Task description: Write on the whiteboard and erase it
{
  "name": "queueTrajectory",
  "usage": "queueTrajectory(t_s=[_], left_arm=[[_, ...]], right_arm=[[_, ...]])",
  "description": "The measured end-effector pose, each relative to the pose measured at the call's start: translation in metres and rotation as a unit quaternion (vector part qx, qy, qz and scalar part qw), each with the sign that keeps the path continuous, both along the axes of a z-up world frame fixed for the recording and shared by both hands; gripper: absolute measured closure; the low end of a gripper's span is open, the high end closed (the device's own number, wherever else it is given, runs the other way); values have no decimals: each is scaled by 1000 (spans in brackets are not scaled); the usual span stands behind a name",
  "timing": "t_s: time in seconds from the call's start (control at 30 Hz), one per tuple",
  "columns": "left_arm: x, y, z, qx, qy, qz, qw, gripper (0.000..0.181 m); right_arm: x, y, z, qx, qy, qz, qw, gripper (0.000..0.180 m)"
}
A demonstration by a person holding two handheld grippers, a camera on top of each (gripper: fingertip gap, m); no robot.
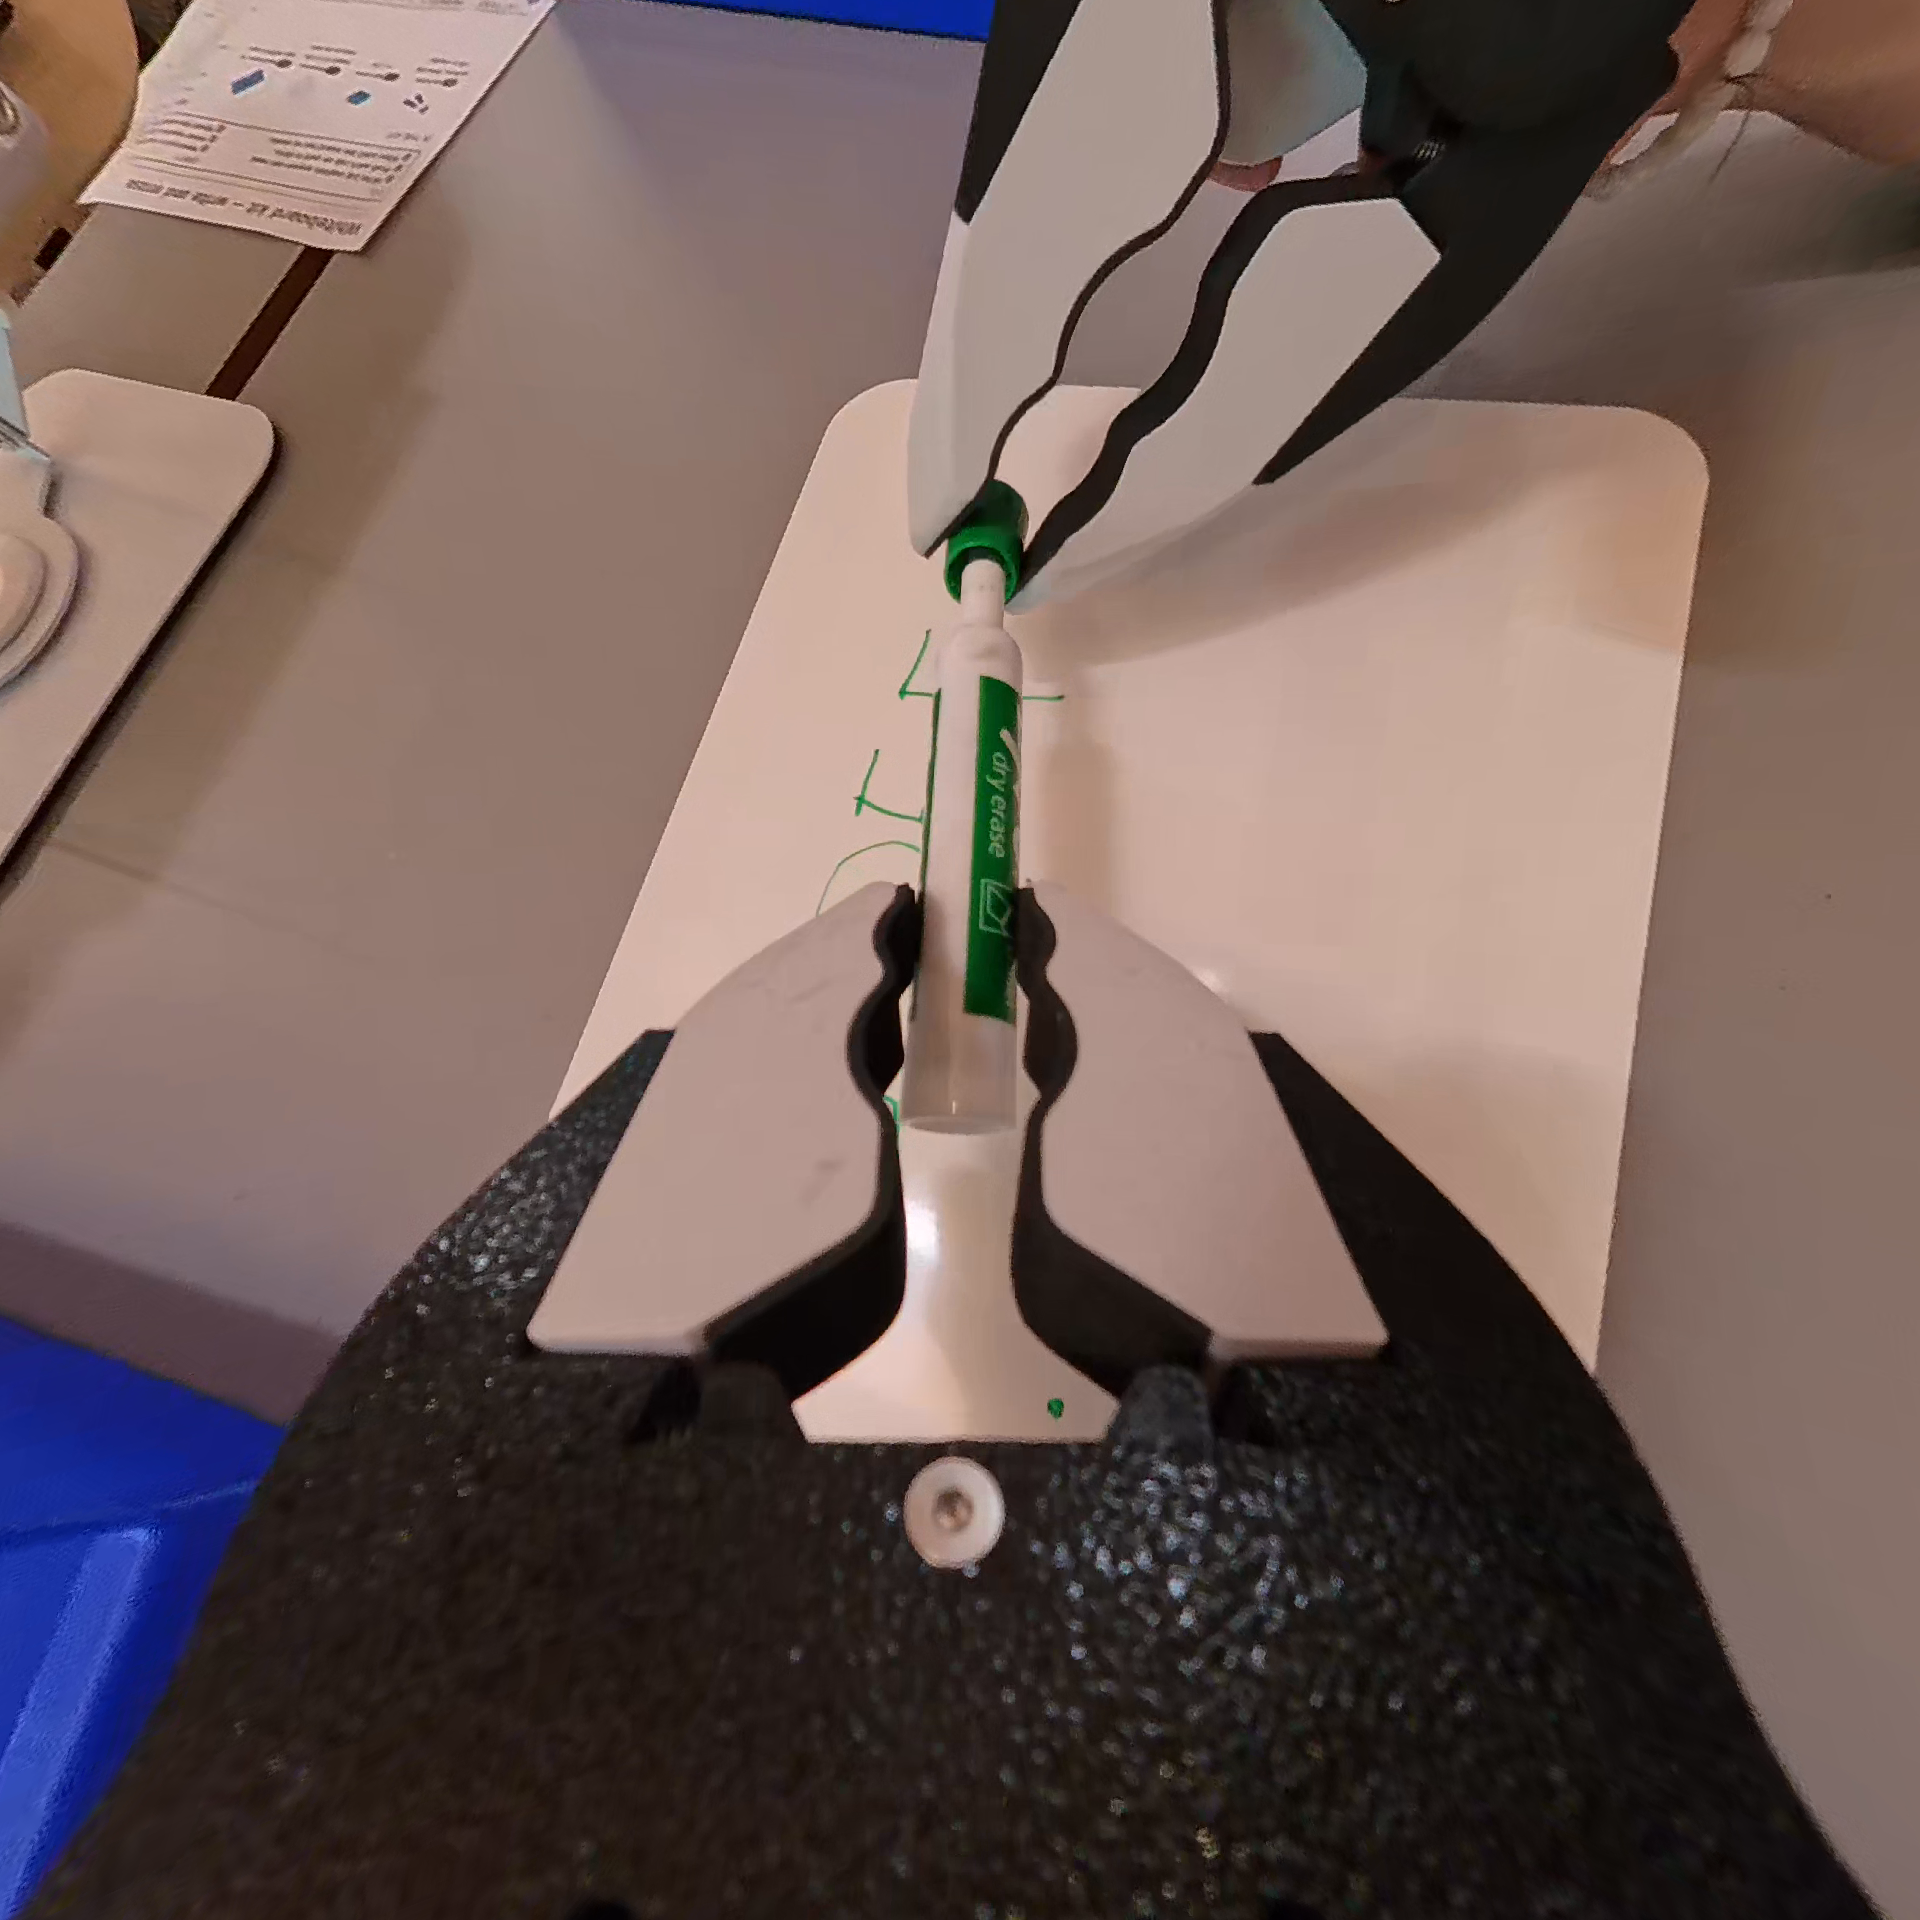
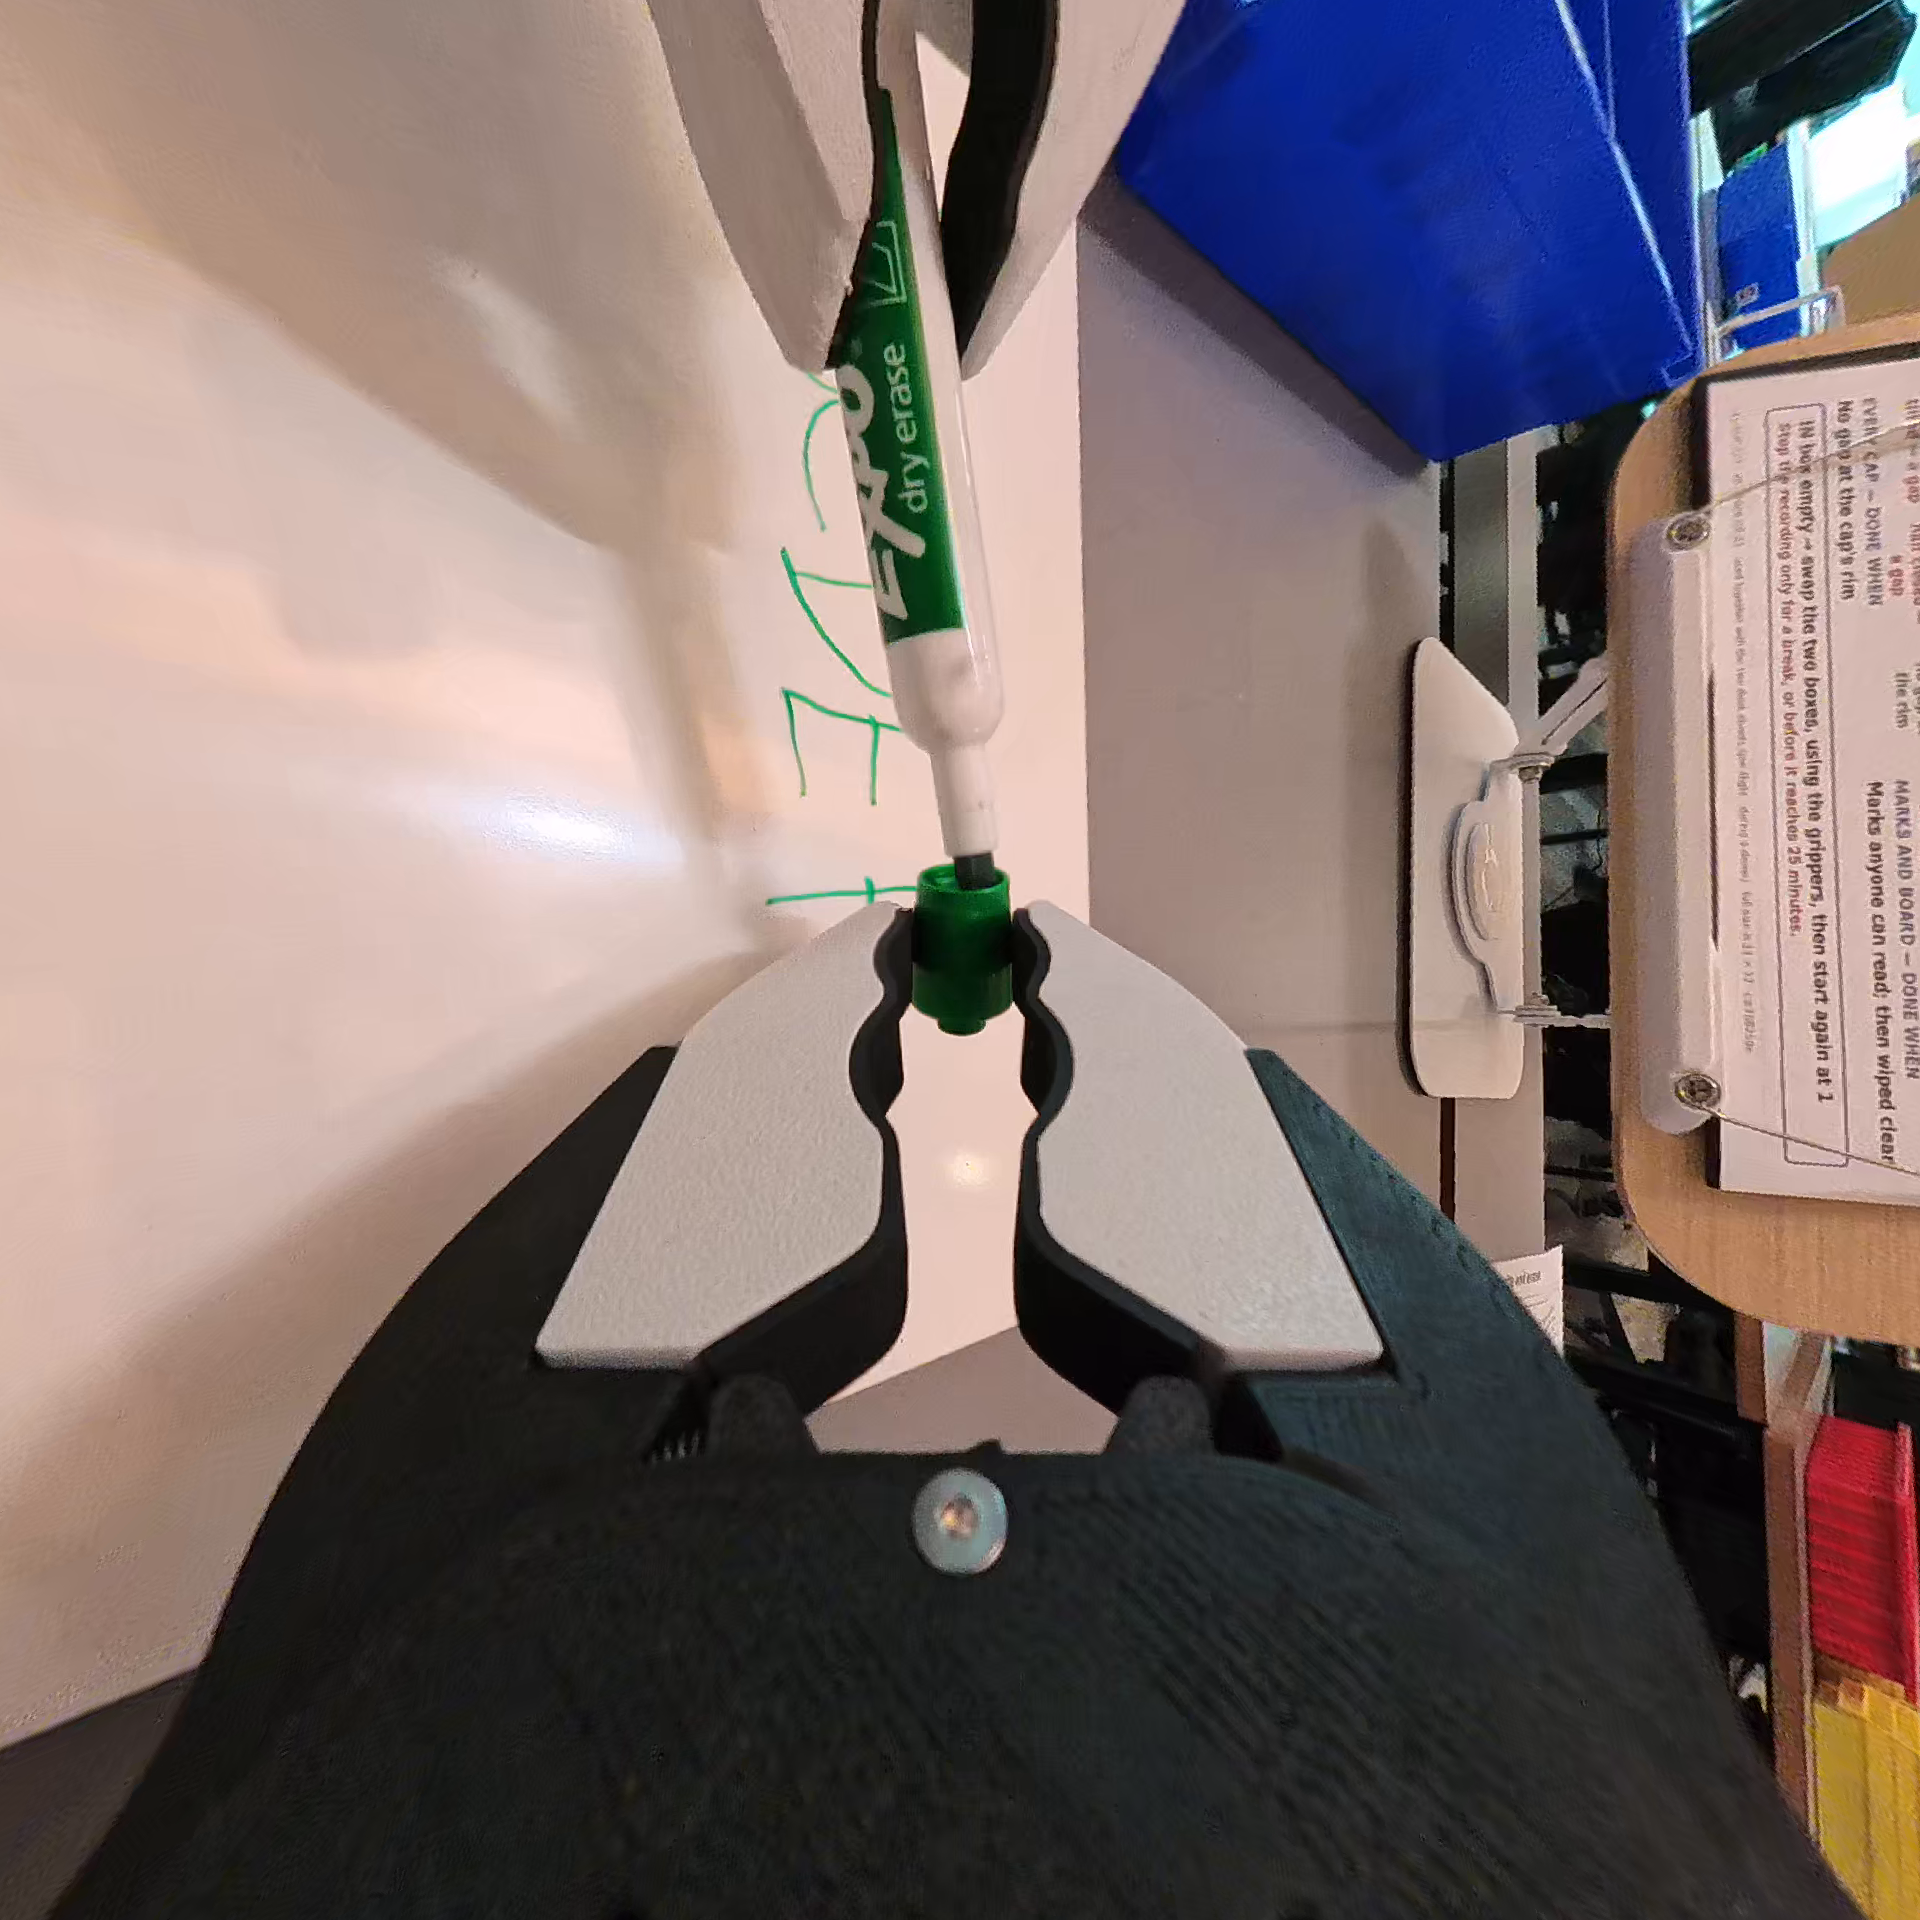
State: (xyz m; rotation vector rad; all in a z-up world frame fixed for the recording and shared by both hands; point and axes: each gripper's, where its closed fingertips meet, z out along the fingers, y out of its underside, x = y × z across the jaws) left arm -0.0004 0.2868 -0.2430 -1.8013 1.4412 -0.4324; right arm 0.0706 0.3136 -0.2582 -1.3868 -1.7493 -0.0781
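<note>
Left gripper (image 1: 966, 914) fingers grasp the green-labelled marker (image 1: 971, 883) (print withheld), right gripper (image 2: 961, 940) fingers grasp its cap (image 2: 961, 951)

A smooth grey tabletop (image 1: 540, 540) bore a printed paper sheet (image 1: 312, 114); blue plastic bins (image 2: 1403, 208) stood beyond.

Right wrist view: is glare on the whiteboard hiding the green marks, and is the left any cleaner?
Right wrist view: bright reflections smear the whiteboard, wide-angle bending it, yet the green marks beside the marker stay legible. Left wrist view: softer light, the right gripper shadows the board; marks partly behind the marker.
</note>
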Motion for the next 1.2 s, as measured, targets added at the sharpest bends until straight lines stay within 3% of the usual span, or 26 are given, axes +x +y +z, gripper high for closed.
queueTrajectory(t_s=[0.27, 0.4, 0.53, 0.73, 0.93, 1.2], left_arm=[[3, 1, -10, 1, 26, 2, 1000, 163], [8, 1, -11, -24, -3, 8, 1000, 163], [9, 3, -17, 18, 36, -3, 999, 163], [16, -3, -8, -92, -88, -4, 992, 164], [24, -7, -13, -26, -29, -30, 999, 164], [21, -6, -9, -110, -105, -12, 988, 164]], right_arm=[[-10, -6, -3, 13, -24, 0, 1000, 162], [-6, -6, 0, -6, -8, -11, 1000, 162], [-4, -6, -8, -21, -33, -26, 999, 162], [-2, -13, -8, -65, -13, -12, 998, 162], [1, -18, -26, -97, -53, -6, 994, 163], [1, -19, -9, -138, 23, -6, 990, 163]])
